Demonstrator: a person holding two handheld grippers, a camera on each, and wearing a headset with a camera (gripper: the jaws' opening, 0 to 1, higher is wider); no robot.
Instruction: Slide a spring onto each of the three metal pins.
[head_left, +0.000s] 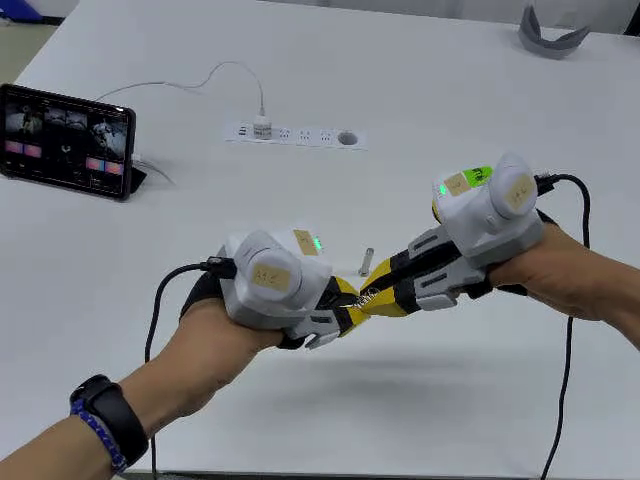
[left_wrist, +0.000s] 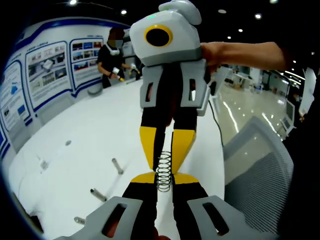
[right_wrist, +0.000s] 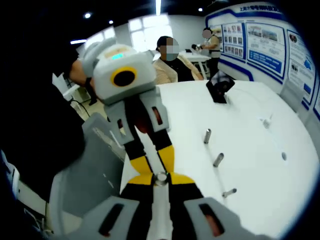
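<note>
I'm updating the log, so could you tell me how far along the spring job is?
Done: nothing visibly; the three pins on the table look bare. In hand: the left gripper pinches one spring, with the right gripper meeting it tip to tip. Left: all three pins need springs.

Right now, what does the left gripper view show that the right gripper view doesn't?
Left gripper view: the coiled metal spring seen side-on between yellow tips, with the right tool facing. Right gripper view: a black tablet on a stand, a round metal end at the tips, the left tool facing. Both: three short metal pins on the white table.
</note>
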